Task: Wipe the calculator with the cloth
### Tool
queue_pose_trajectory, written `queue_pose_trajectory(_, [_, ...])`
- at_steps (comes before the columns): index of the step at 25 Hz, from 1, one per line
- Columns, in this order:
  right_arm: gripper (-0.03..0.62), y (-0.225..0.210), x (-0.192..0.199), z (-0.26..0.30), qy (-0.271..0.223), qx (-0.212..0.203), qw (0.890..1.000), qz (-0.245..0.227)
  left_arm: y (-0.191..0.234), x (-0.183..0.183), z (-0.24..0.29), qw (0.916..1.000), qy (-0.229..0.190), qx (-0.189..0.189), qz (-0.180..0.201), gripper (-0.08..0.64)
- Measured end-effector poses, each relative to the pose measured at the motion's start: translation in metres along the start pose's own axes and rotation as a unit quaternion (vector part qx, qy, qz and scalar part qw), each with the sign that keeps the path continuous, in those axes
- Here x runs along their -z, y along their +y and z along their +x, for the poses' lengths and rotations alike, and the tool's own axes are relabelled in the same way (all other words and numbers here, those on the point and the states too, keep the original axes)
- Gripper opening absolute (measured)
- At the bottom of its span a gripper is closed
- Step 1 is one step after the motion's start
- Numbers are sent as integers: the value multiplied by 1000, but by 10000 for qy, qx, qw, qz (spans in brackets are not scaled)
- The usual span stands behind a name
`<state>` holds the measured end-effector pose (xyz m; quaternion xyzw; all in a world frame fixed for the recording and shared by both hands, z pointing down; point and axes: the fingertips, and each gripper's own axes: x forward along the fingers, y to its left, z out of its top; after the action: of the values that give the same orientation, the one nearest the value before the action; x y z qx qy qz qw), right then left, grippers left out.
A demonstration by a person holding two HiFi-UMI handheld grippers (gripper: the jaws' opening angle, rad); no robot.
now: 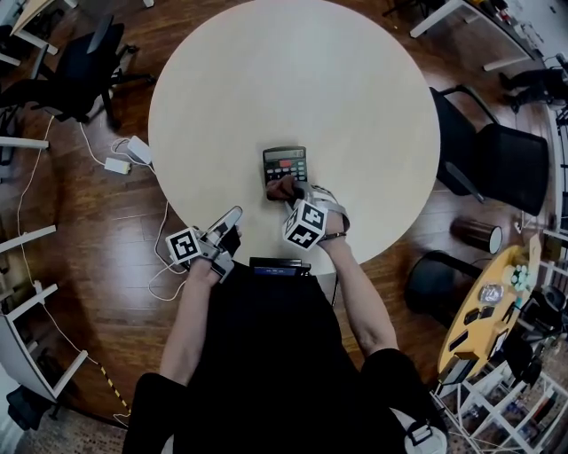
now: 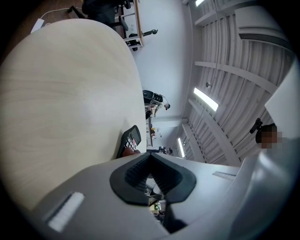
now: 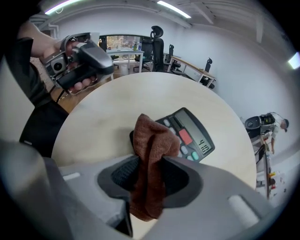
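Rough woven cloth, matt wooden table

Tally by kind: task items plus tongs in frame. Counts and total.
calculator: 1
cloth: 1
tongs: 2 (left tongs shut and empty, right tongs shut on the cloth)
Total: 4

We're over a round pale table on a dark wood floor; a black chair at ten o'clock, a second chair at three, a white wall, a strip light glowing overhead.
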<state>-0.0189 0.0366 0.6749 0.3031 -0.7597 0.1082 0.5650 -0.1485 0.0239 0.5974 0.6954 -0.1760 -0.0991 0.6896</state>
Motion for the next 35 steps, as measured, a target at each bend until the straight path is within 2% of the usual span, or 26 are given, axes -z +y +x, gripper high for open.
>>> queue_pose_trajectory(6, [138, 32, 20, -4, 173, -352, 9992, -114, 0, 0, 6, 10000, 48, 17, -7, 3])
queue_pose_trajectory(10, [138, 28, 23, -16, 75, -452, 9989, 38, 1, 0, 7, 10000, 34, 18, -2, 3])
queue_pose_trajectory(13, [138, -5, 10, -29, -219, -179, 9991, 325, -1, -1, 6, 10000, 8, 18, 16, 3])
queue_pose_trajectory(18, [138, -83, -24, -28, -562, 620, 9949, 560, -3, 2, 3, 10000, -88, -6, 20, 3])
queue_pose_trajectory(21, [138, -101, -34, -8, -447, 636, 9956, 529, -4, 2, -1, 9998, -173, -30, 8, 3])
queue_pose_trajectory(27, [138, -69, -28, 3, -205, 339, 9991, 180, -3, -3, -13, 9995, -308, -91, -25, 3])
queue_pose_trajectory(35, [138, -16, -8, -1, -72, -154, 9998, -119, -4, 0, 5, 9999, -120, -2, 21, 3])
